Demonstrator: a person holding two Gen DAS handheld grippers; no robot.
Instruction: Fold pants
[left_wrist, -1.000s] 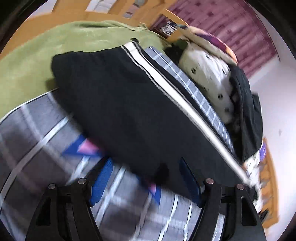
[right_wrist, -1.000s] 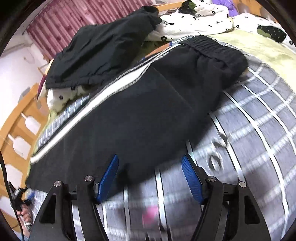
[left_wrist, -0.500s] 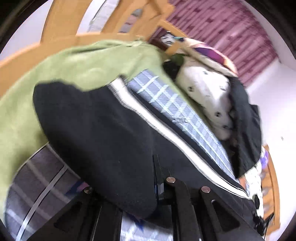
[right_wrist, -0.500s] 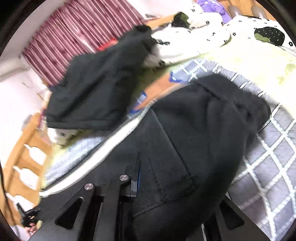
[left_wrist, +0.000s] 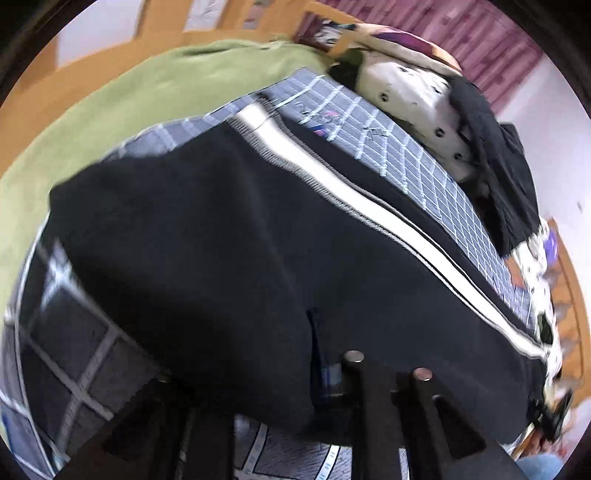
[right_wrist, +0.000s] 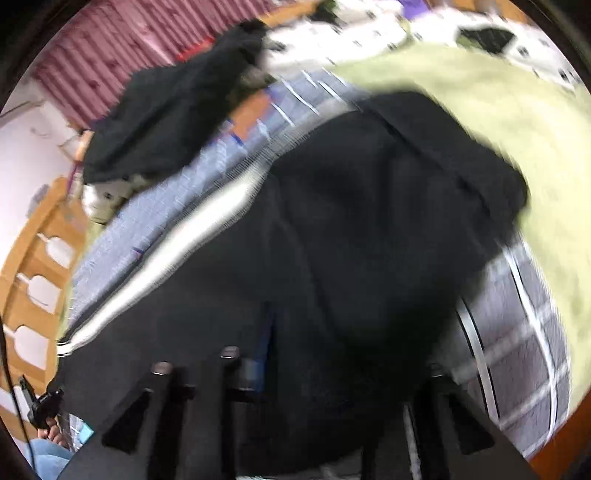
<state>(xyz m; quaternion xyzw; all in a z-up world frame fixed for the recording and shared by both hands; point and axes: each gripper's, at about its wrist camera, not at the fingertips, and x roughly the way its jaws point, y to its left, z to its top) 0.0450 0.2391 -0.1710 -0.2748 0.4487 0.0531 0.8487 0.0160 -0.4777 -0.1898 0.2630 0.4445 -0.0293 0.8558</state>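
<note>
Black pants (left_wrist: 229, 236) with a white side stripe (left_wrist: 369, 199) lie on a grey checked bedspread (left_wrist: 406, 147). My left gripper (left_wrist: 314, 373) is shut on the near edge of the pants, and the cloth drapes over its fingers. In the right wrist view the same pants (right_wrist: 369, 221) fill the middle, blurred, with the stripe (right_wrist: 192, 229) at left. My right gripper (right_wrist: 269, 354) is shut on the near pants edge, which is lifted and covers its fingers.
A green blanket (left_wrist: 122, 107) covers the bed's far left and shows in the right wrist view (right_wrist: 517, 122). A black garment (left_wrist: 506, 177) lies on spotted white bedding (left_wrist: 410, 92). A wooden bed frame (right_wrist: 29, 273) and maroon curtains (right_wrist: 122, 55) border the bed.
Both grippers were open before the pants edge one second ago. They have closed on the edge and lifted it forward over the rest of the pants.
</note>
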